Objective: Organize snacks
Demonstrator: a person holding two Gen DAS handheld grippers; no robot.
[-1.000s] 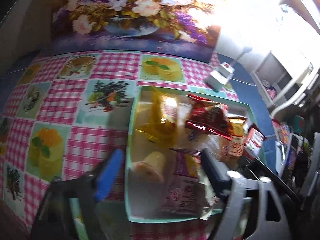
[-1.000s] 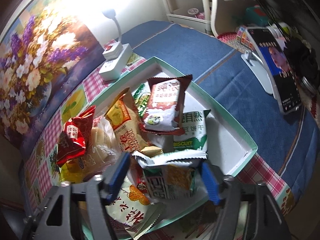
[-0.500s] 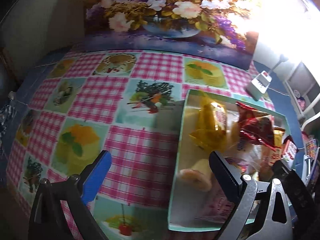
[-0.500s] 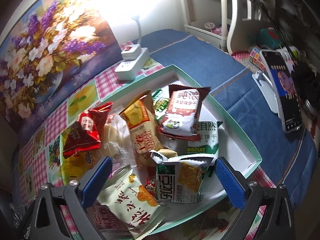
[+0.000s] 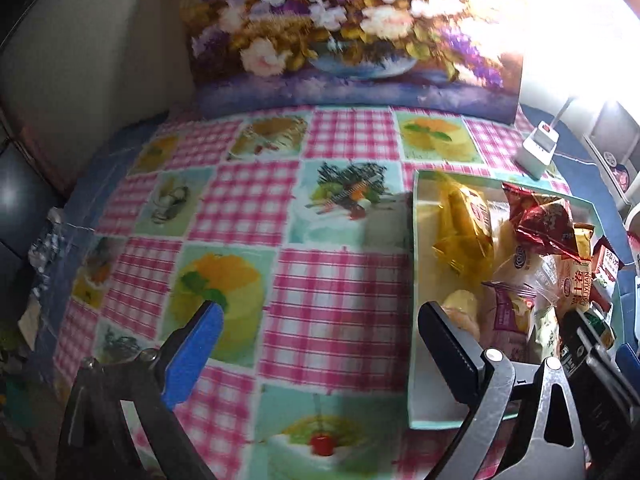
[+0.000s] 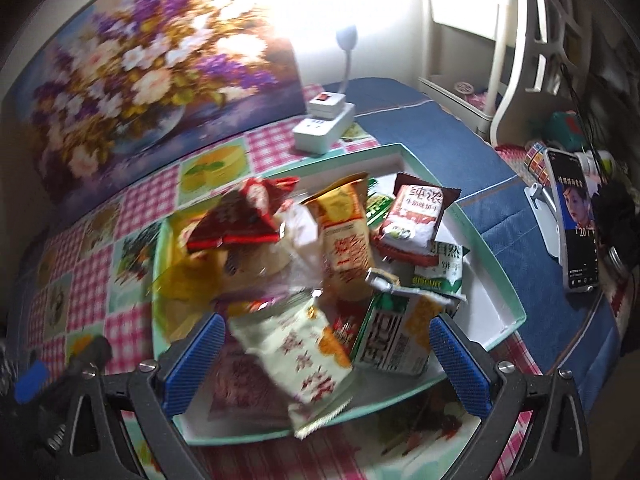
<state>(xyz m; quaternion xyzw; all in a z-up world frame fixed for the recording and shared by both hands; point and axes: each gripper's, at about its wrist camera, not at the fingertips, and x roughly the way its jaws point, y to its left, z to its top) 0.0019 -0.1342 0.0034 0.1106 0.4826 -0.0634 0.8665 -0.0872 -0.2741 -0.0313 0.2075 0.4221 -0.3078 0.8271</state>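
Note:
A teal-rimmed white tray (image 6: 498,276) holds several snack packets: a red packet (image 6: 240,220), an orange packet (image 6: 346,236), a white and green biscuit packet (image 6: 438,268), a green and yellow packet (image 6: 396,332) and a cream packet (image 6: 304,344). My right gripper (image 6: 326,356) is open and empty, low over the tray's near edge. My left gripper (image 5: 320,344) is open and empty above the checked tablecloth (image 5: 248,200), left of the tray (image 5: 412,264). A yellow packet (image 5: 460,224) and the red packet (image 5: 544,220) lie in the tray.
A flower painting (image 5: 348,32) stands at the back of the table. A white power strip (image 6: 324,128) sits behind the tray. A phone on a stand (image 6: 576,220) and white shelving (image 6: 516,40) are on the right, on blue cloth (image 6: 440,144).
My left gripper has swung left, away from the tray and over the tablecloth. My right gripper has opened wide, let go of the green and yellow packet and pulled back.

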